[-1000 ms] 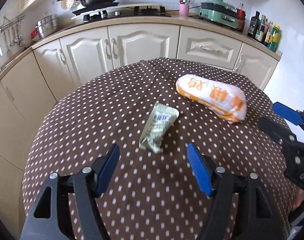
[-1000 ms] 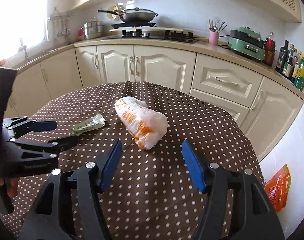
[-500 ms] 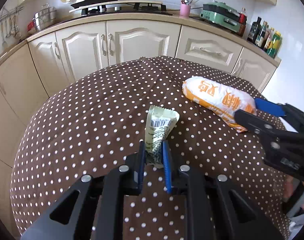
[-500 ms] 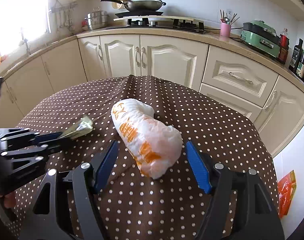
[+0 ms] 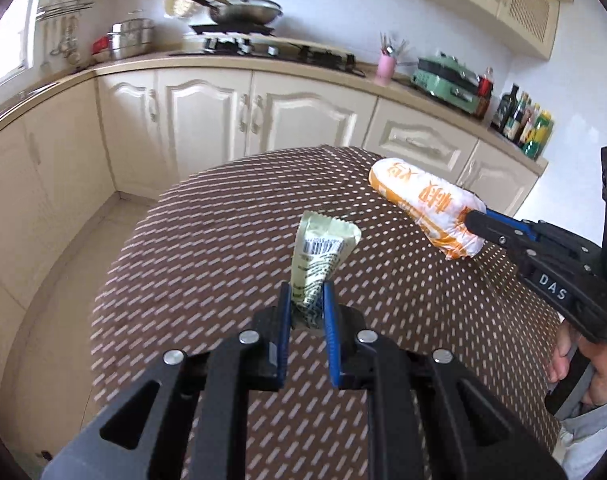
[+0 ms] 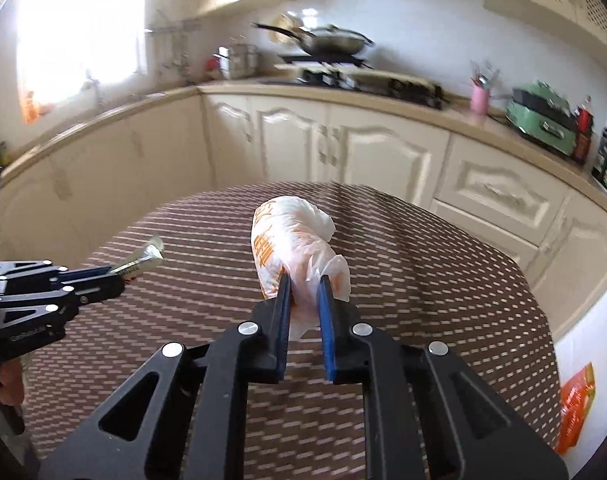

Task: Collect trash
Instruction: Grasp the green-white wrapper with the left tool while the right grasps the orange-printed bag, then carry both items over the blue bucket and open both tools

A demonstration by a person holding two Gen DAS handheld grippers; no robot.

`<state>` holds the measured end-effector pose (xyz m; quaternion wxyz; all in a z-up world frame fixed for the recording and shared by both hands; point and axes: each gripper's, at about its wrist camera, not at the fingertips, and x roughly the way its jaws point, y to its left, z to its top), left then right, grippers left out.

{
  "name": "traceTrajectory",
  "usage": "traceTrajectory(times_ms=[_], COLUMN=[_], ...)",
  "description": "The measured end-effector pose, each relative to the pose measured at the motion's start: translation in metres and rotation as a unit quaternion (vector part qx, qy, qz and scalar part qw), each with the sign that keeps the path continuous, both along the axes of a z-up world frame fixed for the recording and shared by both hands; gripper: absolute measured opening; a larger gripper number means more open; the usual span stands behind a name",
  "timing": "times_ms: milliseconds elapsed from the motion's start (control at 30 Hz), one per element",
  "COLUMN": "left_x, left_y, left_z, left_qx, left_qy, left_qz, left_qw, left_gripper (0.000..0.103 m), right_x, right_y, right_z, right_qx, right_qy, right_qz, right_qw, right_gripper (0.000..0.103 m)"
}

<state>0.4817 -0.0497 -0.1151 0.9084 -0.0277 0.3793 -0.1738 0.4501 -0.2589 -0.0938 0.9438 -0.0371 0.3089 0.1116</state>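
A pale green snack wrapper [image 5: 323, 240] with a barcode stands up from my left gripper [image 5: 306, 286], which is shut on its lower end above the brown polka-dot table [image 5: 223, 240]. My right gripper [image 6: 303, 278] has its jaws closing on the near end of a white and orange plastic bag [image 6: 287, 232], and the pads press into it. In the left wrist view the bag [image 5: 419, 196] hangs off the right gripper [image 5: 469, 216] at the right. In the right wrist view the left gripper [image 6: 115, 276] holds the wrapper [image 6: 145, 260] at the left.
Cream cabinets [image 5: 207, 120] and a counter curve behind the table, with a wok [image 5: 243, 10], a pink utensil cup [image 5: 385, 68], a green appliance [image 5: 447, 84] and bottles [image 5: 527, 128]. An orange bag [image 6: 575, 408] lies on the floor at the right. A hand [image 5: 563, 356] grips the right tool.
The left gripper closed on the wrapper first, then the right closed on the bag. Both items have left the tablecloth and both views have swung, blurring the table.
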Motion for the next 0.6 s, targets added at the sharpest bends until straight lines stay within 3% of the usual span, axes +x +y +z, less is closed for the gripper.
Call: traceTrajectory(times_ms=[300, 400, 600], left_x=[-0.106, -0.146, -0.195], left_y=[0.135, 0.184, 0.272], left_z=[0.010, -0.005, -0.051], left_qx=[-0.007, -0.008, -0.012], left_qy=[-0.023, -0.015, 0.018], left_qz=[0.098, 0.141, 0.218], left_qw=[0.9949, 0.9899, 0.9757], left_gripper=[0.014, 0.014, 0.014], right_x=[-0.074, -0.095, -0.116], right_y=[0.145, 0.205, 0.309], right_z=[0.026, 0.017, -0.029], right_qx=[0.033, 0.044, 0.047], right_qy=[-0.027, -0.016, 0.039], right_qz=[0.136, 0.184, 0.252], right_qw=[0.990, 0.982, 0.966], right_gripper=[0.012, 0.012, 0.012])
